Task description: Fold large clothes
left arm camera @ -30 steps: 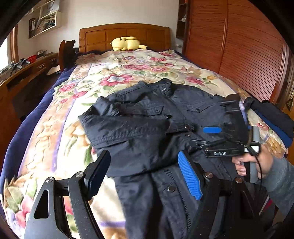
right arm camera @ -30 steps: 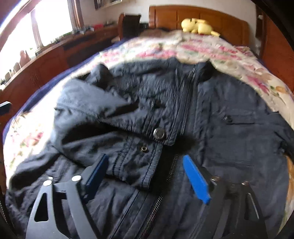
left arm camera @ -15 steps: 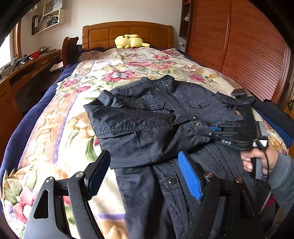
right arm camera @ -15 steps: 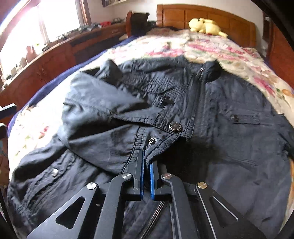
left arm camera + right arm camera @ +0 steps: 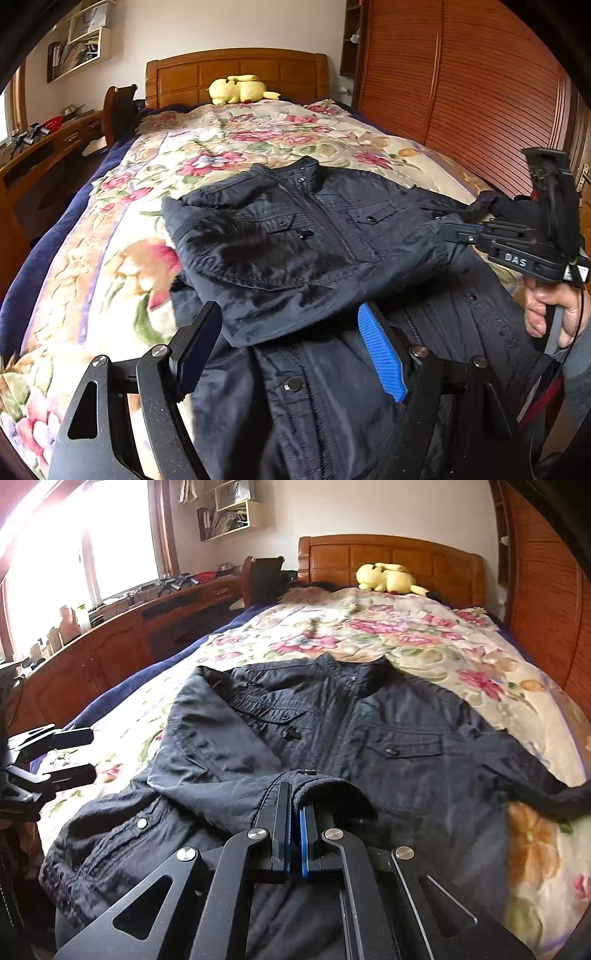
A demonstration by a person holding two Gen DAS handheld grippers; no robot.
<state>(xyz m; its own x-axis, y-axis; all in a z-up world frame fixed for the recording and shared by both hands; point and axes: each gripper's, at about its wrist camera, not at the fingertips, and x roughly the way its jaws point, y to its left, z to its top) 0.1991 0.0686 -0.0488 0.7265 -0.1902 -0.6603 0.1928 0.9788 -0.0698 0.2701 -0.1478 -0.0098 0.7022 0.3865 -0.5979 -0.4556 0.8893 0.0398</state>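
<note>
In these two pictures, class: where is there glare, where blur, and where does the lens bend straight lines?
Right wrist view: window glare washes out the upper left. Left wrist view: motion blur smears the jacket and the floral bedspread; the slatted wardrobe bows. Both views: dark corners.
</note>
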